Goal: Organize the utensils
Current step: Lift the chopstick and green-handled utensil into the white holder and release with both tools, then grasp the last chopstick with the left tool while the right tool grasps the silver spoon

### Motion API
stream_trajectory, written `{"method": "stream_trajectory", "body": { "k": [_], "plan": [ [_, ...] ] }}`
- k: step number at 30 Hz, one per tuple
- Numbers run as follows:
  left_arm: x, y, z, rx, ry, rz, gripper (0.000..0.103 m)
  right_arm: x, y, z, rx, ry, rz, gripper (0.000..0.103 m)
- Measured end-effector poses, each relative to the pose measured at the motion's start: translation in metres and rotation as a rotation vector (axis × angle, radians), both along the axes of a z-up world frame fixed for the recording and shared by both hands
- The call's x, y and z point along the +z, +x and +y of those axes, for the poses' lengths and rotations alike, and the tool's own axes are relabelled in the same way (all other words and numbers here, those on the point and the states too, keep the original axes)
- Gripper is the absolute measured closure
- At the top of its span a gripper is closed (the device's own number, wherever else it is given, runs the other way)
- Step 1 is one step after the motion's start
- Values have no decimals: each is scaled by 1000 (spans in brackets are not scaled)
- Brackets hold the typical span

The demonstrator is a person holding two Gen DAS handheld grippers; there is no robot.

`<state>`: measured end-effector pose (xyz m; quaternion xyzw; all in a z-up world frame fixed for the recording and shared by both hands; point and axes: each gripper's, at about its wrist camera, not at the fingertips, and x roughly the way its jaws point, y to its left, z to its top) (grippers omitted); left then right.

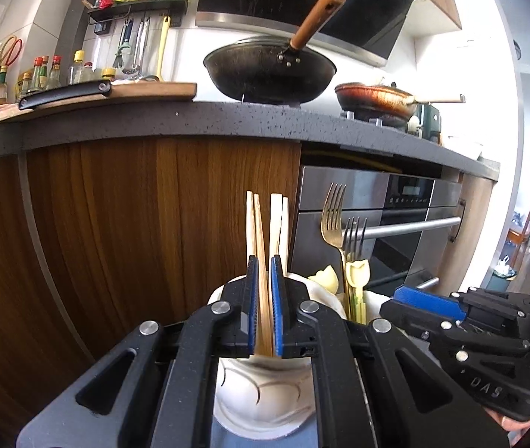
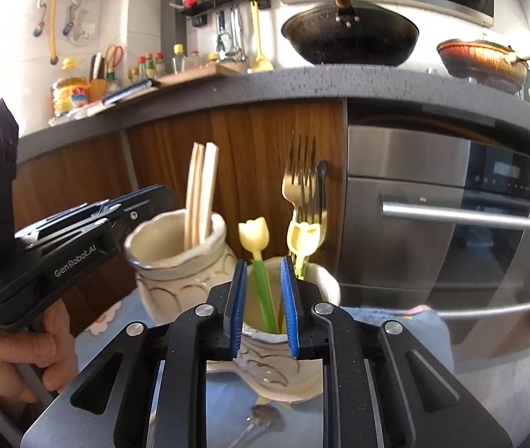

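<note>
Kitchen behind, wok (image 2: 351, 33) on the dark counter (image 2: 302, 82) up there. Two cream ceramic jars on a blue cloth (image 2: 407, 336). Left jar (image 2: 175, 261) holds wooden chopsticks (image 2: 201, 194) upright. Right jar (image 2: 321, 283) holds forks (image 2: 302, 186) and tulip-topped utensils (image 2: 253, 235). Left tongs (image 1: 264, 298) narrowly parted around one chopstick (image 1: 261, 280), cannot tell if gripping. Right tongs (image 2: 263, 298) spread around a green tulip stem, no contact. Small spoon (image 2: 261, 416) lies on the cloth in front.

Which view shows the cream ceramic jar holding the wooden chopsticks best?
The right wrist view: the cream ceramic jar shows rim to belly, wooden chopsticks standing inside. In the left wrist view the left tool hides most of it.
</note>
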<state>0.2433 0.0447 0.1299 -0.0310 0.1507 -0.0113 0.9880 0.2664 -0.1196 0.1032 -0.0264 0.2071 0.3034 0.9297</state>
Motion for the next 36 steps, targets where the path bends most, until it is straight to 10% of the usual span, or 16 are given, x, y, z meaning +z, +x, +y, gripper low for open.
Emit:
{"method": "stream_trajectory", "body": {
  "k": [9, 19, 26, 36],
  "plan": [
    [0, -60, 31, 38, -55, -10, 82, 1, -32, -10, 0, -12, 14, 79],
    [-51, -78, 38, 25, -90, 200, 80, -45, -51, -11, -8, -98, 175, 78],
    [-81, -74, 21, -19, -67, 331, 53, -78, -51, -6, -2, -142, 296, 78],
    [-115, -73, -5, -95, 30, 495, 52, -92, -52, 8, 36, -209, 346, 62]
  ]
}}
